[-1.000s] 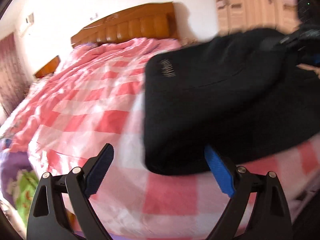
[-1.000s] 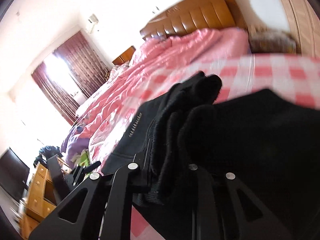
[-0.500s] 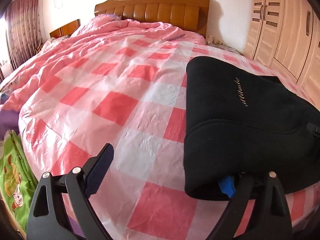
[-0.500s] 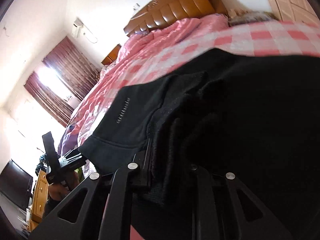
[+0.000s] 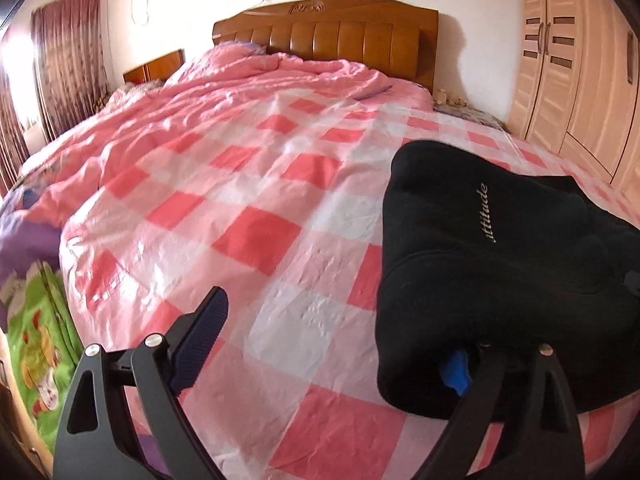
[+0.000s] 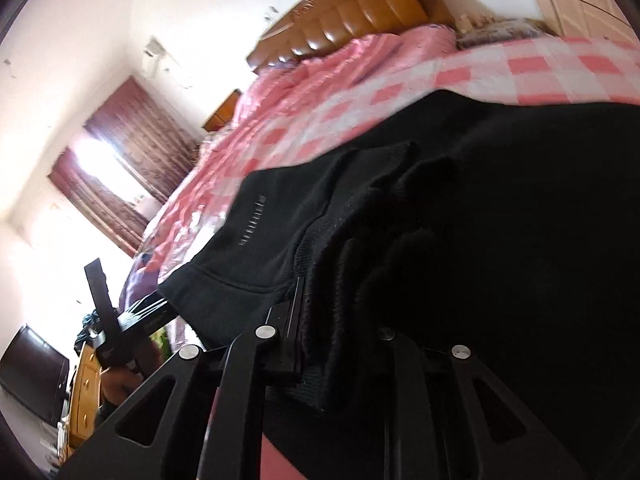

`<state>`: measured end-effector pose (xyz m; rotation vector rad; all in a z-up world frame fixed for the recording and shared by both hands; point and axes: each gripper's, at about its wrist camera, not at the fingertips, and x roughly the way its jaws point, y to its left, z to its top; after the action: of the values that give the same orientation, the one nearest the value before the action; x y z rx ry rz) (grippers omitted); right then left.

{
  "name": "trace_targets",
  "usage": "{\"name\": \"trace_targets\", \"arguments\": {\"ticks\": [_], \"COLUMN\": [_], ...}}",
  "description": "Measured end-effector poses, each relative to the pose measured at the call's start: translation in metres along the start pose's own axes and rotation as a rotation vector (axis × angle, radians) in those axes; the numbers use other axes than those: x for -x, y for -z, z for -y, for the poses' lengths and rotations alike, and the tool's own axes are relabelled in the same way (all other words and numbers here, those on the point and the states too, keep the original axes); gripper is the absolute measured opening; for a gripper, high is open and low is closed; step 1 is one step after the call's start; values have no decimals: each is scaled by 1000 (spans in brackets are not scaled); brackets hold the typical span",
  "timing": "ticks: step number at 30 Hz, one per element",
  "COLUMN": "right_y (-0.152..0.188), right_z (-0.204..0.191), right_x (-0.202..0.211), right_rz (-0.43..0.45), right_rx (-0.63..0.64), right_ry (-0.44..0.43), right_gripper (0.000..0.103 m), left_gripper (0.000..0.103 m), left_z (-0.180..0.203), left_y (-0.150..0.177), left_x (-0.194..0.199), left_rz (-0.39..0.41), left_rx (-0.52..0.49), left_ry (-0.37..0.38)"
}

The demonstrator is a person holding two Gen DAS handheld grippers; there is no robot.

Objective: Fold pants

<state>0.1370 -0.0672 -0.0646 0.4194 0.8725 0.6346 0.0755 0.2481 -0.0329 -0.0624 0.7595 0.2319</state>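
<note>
Black pants (image 5: 492,264) with silver "attitude" lettering lie folded on the pink checked bed cover (image 5: 256,216), at the right of the left wrist view. My left gripper (image 5: 332,344) is open; its left finger (image 5: 200,332) is over the cover and its right blue pad (image 5: 454,374) is tucked under the pants' near edge. My right gripper (image 6: 340,300) is shut on a bunched fold of the pants (image 6: 460,240), which fill most of the right wrist view. The left gripper also shows in the right wrist view (image 6: 120,316), at the pants' corner.
A wooden headboard (image 5: 328,28) stands at the far end of the bed. A wardrobe (image 5: 576,72) lines the right wall. Dark red curtains (image 5: 64,72) hang at the left. A green and purple printed blanket (image 5: 36,320) hangs at the bed's left edge.
The pants have come down from the air onto the bed cover. My left gripper's right pad has slid under their near edge. The right gripper has stayed shut on the fabric.
</note>
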Motion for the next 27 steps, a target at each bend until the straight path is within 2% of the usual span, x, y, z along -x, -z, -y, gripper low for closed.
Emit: {"name": "trace_targets", "arguments": {"ticks": [2,4,7,10,13,14,16,19,20,22,24,27], "right_y": [2,3,5,4,3,3,1,-12,-17,-23,-24,-7], "right_z": [12,8,0,15,13,11,5,-19,-30,-52,-73,-90], "right_x": [1,5,3,0,15,27,45,53,50,35,12,-21], "right_rz": [5,19,25,20,-8,11,63,110,126,129,87,-31], "right_rx": [-59,-41,21,-34,-1,14,55,176,215,294,394,547], "right_ry": [-13,5,41,52,61,77,123,231,230,246,278,331], "right_gripper": [19,19,19,25,65,82,84,84,84,84,84,84], "left_gripper": [92,92,93,93,93,93,93,97,101,101,101,101], "left_z": [5,10,7,6,8,6,1,-9,-7,13,49,87], "left_y": [4,7,8,11,18,21,24,3,-8,-32,-51,-54], "left_x": [1,3,1,1,19,30,54,85,90,88,69,33], "left_rz": [12,16,9,3,1,2,35,117,146,186,169,93], "left_rx": [-43,-81,-79,-83,-194,-245,-286,-181,-142,-118,-173,-244], "left_ry": [-8,-24,-16,0,42,55,71,132,161,195,185,213]}}
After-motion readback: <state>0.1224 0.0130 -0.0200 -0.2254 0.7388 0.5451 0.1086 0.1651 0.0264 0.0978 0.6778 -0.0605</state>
